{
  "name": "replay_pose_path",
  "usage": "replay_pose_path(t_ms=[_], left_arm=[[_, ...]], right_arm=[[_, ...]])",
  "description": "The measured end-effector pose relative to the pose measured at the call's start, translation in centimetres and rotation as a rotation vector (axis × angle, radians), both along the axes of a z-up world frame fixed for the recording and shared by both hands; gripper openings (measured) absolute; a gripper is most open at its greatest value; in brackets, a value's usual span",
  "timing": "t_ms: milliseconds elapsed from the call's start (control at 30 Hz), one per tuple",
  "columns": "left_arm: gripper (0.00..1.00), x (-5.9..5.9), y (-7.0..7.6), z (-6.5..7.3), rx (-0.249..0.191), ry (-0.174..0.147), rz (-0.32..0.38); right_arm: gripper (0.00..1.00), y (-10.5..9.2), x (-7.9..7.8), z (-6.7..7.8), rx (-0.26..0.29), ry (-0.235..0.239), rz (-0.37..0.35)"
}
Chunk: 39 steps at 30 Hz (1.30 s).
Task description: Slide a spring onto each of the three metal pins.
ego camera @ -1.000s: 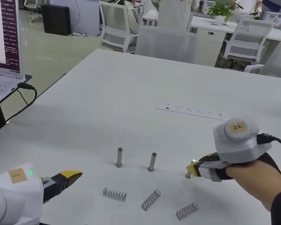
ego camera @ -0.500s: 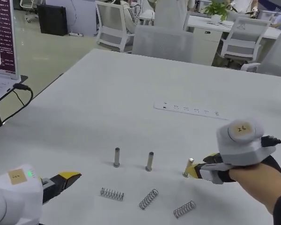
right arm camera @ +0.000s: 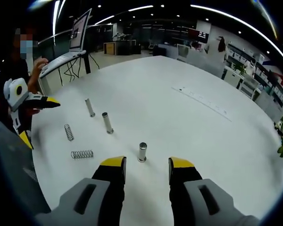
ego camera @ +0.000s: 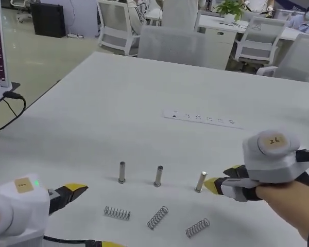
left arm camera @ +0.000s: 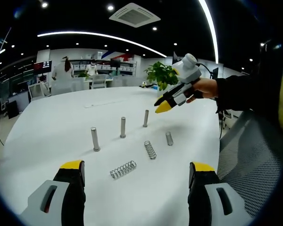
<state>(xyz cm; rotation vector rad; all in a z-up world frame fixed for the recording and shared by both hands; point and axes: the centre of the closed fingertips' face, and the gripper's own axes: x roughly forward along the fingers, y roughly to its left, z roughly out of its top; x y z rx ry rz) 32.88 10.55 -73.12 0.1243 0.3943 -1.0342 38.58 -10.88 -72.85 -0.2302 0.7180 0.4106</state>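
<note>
Standing at the near edge of the table (ego camera: 144,103), I start with the left gripper (left arm camera: 137,167), which waits low at the left. Its jaws are wide apart and hold nothing, and over the last second it has not gone for anything.

Ahead of it, the left pin (ego camera: 122,172) stands upright, with the left spring (ego camera: 117,213) lying on its side on the near side of it. Next along is the middle pin (ego camera: 158,175), also upright, and the middle spring (ego camera: 157,217) lies slanted in front of it. No spring touches a pin, and all three springs lie where they lay a second ago.

The change is further right. A second ago the right pin (ego camera: 200,181) sat low against the tips of the right gripper (ego camera: 222,177). Half a second ago it was tilted there. Now it stands on its base, free of the tool, in line with the other two. The right gripper's jaws are apart with nothing between them, and the pin stands just ahead of their gap, near but not touching. The right spring (ego camera: 197,227) lies on the table on the near side of that pin.

As I read it, the setting-up is done: three pins stand and three springs wait, but none is threaded. Picking up a spring looks like the next job, and the right pin, just let go, could topple at a nudge.
</note>
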Motion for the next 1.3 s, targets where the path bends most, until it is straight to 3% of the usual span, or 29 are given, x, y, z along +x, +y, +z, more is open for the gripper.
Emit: replay_pose_path(t_ms=[433, 767, 1000, 1133, 1300], left_arm=[[0.86, 0.7, -1.1, -1.4, 0.036, 0.015, -0.051], [0.79, 1.2, -1.0, -2.6, 0.054, 0.033, -0.073], [0.64, 1.6, -1.0, -3.2, 0.080, 0.017, -0.108], [0.52, 1.8, -1.2, -3.2, 0.092, -0.027, -0.137], [0.39, 2.3, -1.3, -3.9, 0.117, -0.042, -0.150]], right_arm=[[0.34, -0.6, -2.2, 0.9, 0.031, -0.033, -0.040], [0.33, -0.8, -3.4, 0.7, 0.057, -0.039, -0.054], [0.33, -0.7, -3.5, 0.4, 0.060, -0.034, -0.051], [0.33, -0.7, -3.4, 0.6, 0.066, -0.042, -0.051], [0.32, -0.8, -3.5, 0.5, 0.067, -0.042, -0.051]])
